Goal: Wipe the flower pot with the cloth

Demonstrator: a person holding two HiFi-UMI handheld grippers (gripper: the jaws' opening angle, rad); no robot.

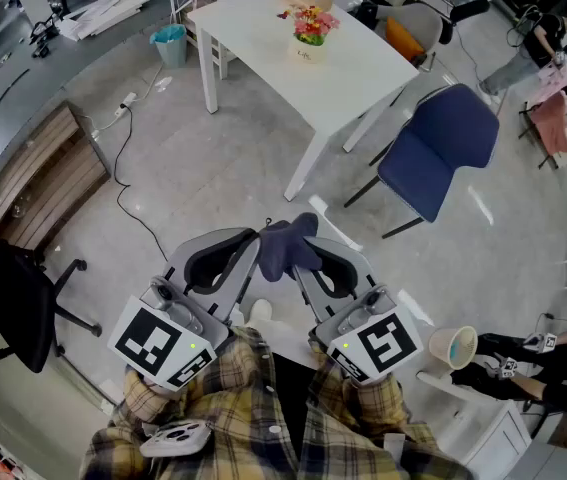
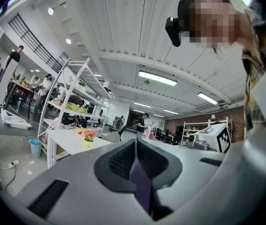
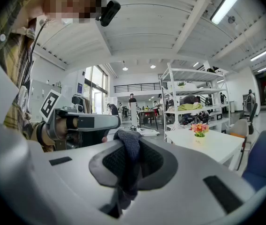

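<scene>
A small white flower pot [image 1: 310, 38] with red and yellow flowers stands on the white table [image 1: 253, 18], far ahead of me. The pot also shows small in the left gripper view [image 2: 89, 138] and in the right gripper view [image 3: 199, 131]. I hold both grippers close to my body, level, with their tips together. A dark blue-grey cloth [image 1: 287, 246] bunches up between them. My right gripper [image 3: 129, 142] is shut on the cloth [image 3: 129, 161], which drapes over its jaws. My left gripper [image 2: 135, 144] is shut, with a thin purple edge of cloth [image 2: 141, 184] pinched between its jaws.
A blue chair [image 1: 441, 148] stands right of the table and a teal bin [image 1: 170, 44] left of it. A black office chair [image 1: 8, 303] and a wooden bench [image 1: 43, 180] are at my left. A cable [image 1: 123, 183] runs over the floor. White shelving [image 3: 189, 102] stands behind the table.
</scene>
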